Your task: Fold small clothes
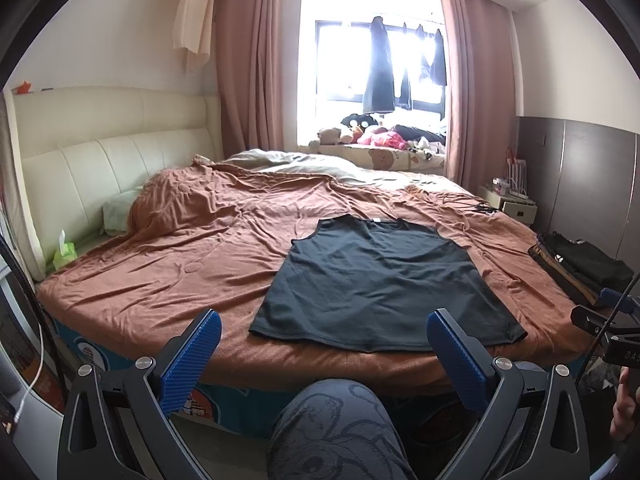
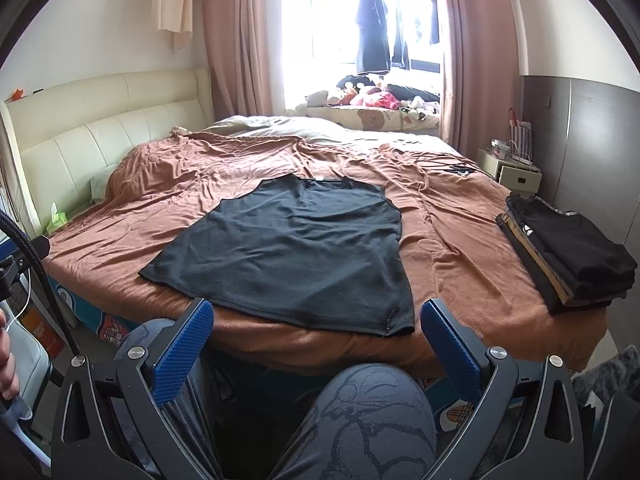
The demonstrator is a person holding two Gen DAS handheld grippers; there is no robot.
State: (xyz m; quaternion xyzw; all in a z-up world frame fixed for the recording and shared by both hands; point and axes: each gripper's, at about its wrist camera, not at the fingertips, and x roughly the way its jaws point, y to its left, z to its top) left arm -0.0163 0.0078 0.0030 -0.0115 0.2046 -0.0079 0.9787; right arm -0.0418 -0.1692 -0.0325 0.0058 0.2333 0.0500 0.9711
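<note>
1. Left gripper (image 1: 320, 354) and right gripper (image 2: 316, 340) hang over the knees, fingers spread, holding nothing.
2. Black vest (image 1: 380, 280) lies flat near the bed (image 1: 160, 280) edge, ready for folding.
3. Folded stack (image 2: 568, 256) sits aside, well apart.

This was a home bedroom. A wide bed (image 1: 168, 280) with a rumpled brown cover stood against a cream padded headboard (image 1: 100, 148). Pink curtains (image 1: 248, 72) framed a bright window (image 2: 352, 20) where dark clothes (image 1: 378, 68) hung, with plush toys (image 2: 360, 96) on the sill. A nightstand (image 2: 516, 172) stood beside the bed, and folded clothes (image 2: 568, 256) were stacked on its edge.
</note>
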